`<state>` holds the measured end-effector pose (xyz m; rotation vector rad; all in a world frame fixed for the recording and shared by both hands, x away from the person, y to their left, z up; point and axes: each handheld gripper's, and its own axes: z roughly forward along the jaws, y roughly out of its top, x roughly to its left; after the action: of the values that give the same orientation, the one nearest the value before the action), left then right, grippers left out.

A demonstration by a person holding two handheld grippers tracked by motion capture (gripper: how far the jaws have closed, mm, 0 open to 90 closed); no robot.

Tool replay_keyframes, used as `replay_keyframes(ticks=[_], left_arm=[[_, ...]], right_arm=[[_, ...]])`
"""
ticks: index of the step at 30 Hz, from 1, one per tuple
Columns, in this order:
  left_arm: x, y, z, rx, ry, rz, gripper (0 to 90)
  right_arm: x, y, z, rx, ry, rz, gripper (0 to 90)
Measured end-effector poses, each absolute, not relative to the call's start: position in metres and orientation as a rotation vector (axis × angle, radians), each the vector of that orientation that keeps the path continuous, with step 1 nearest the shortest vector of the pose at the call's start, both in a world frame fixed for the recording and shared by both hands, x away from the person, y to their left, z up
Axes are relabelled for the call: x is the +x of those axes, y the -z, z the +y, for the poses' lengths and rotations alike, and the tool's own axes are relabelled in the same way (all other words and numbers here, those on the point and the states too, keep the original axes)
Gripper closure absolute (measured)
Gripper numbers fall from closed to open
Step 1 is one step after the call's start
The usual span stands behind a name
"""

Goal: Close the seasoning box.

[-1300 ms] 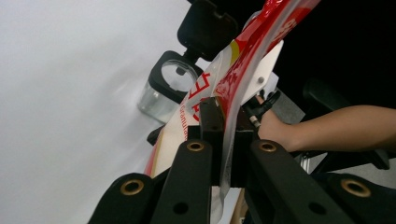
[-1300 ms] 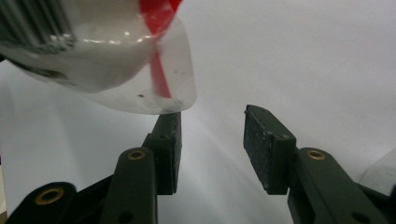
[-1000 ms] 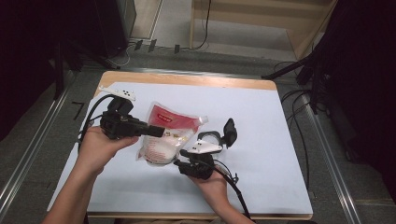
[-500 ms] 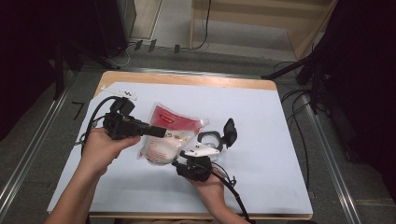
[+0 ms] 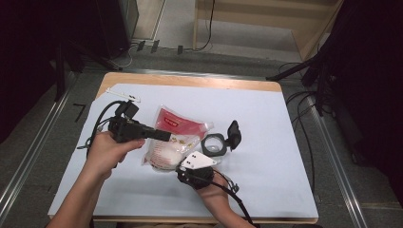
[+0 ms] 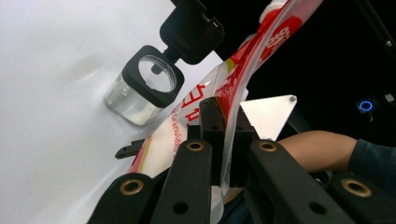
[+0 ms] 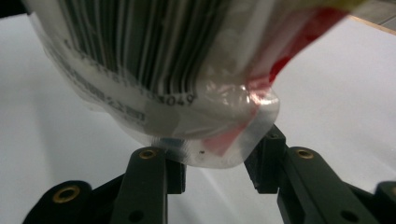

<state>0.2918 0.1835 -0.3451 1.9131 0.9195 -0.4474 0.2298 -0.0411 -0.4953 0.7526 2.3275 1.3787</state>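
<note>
Lying on the white table sheet, just left of the clear square jar with the open black flip lid, the red-and-clear plastic pouch of white granules is being gripped from two sides. The left gripper is clamping the pouch's upper edge, jaws fully together on the thin film. The right gripper, on the side of the pouch nearest the person, is straddling its rounded lower corner; its jaws have just been closing, the corner sitting between them without being visibly pinched.
</note>
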Motion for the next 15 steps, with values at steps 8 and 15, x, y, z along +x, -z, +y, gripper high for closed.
replay_keyframes(ticks=[8,15], left_arm=[[0.287,0.342,0.173,1.956,0.328,0.920,88.4],[0.284,0.343,0.162,1.999,0.271,0.896,87.1]], right_arm=[[0.228,0.490,-0.039,0.710,-1.379,2.392,64.6],[0.225,0.486,-0.033,0.634,-1.328,2.440,58.7]])
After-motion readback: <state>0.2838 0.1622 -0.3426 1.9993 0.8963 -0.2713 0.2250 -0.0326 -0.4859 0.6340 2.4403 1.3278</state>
